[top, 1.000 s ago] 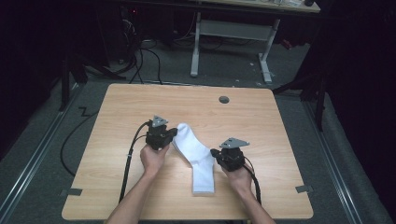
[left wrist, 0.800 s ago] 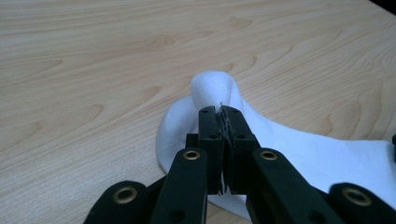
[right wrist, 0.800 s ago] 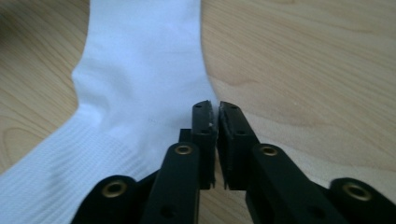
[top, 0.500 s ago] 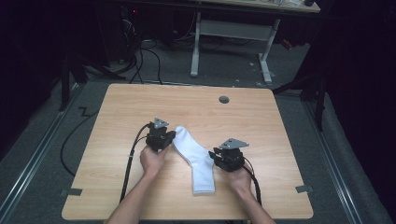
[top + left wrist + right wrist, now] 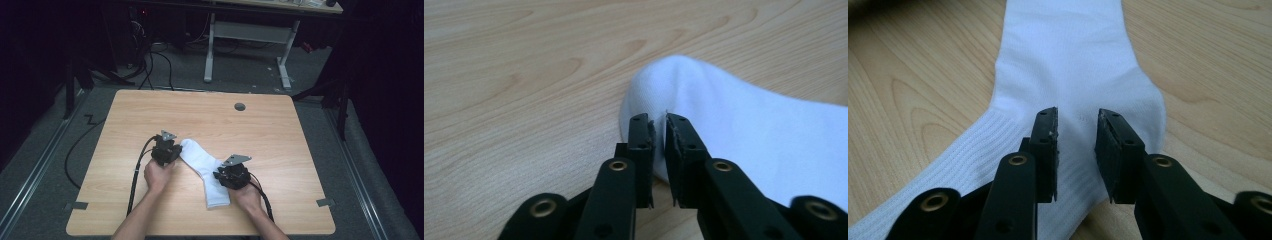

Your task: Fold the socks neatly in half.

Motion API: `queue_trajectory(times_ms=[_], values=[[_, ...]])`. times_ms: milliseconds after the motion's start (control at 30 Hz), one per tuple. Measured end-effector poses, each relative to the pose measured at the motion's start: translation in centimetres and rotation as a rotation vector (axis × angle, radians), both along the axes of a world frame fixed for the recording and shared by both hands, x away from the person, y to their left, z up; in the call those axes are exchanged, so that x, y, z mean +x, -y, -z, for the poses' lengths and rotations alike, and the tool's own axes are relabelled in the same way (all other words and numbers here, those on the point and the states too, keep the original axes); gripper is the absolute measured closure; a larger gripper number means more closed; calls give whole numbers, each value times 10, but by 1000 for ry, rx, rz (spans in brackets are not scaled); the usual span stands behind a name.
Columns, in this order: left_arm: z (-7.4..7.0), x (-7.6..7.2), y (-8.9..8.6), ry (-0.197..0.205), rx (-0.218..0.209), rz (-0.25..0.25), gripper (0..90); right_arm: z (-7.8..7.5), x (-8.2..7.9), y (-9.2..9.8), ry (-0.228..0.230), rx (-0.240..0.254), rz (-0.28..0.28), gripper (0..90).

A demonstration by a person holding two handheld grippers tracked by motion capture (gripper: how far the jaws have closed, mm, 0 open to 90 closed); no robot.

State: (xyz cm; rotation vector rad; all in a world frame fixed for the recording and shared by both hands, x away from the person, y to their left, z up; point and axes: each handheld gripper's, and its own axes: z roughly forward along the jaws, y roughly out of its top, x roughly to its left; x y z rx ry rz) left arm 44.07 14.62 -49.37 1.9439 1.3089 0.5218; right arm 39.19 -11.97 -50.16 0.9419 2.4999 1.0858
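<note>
Both just opened: left hand-held gripper [image 5: 659, 125] barely parted at the toe of the white sock [image 5: 207, 172], right hand-held gripper [image 5: 1078, 122] wider over its heel, sock seemingly released flat on the table [image 5: 280, 130].

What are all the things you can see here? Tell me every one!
white cotton sock: one, white, lying flat on the near middle of the table, bent at the heel.
light wooden table: one, pale wood, centre of the high view.
round grey cable hole: one, grey, far side of the tabletop.
white-legged desk: one, white frame, on the floor beyond the table.
black cables: several, black, on the floor at the far left.
left hand-held gripper: one, black, jaws just opening, a narrow gap, at the sock's toe end.
right hand-held gripper: one, black, jaws apart over the sock's heel.
</note>
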Motion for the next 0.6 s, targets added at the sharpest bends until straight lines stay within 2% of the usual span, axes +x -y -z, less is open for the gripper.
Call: queue_trajectory(times_ms=[167, 300, 400, 500, 600], values=[[-5, -5, 0, 37, 19, -28, 672, -4, -4, 3, 17, 19, 1, 679], [-12, -18, 2, 70, 8, -6, 624, -16, -15, 6, 43, 48, -33, 690], [-14, -27, 10, 69, 11, 44, 605, -19, -24, 4, 34, 54, -81, 703], [-11, -31, 20, 43, 20, 93, 596, -17, -30, -2, 34, 34, -129, 708], [-7, -30, 27, 23, 23, 110, 595, -11, -32, -7, -1, 24, -138, 718]])
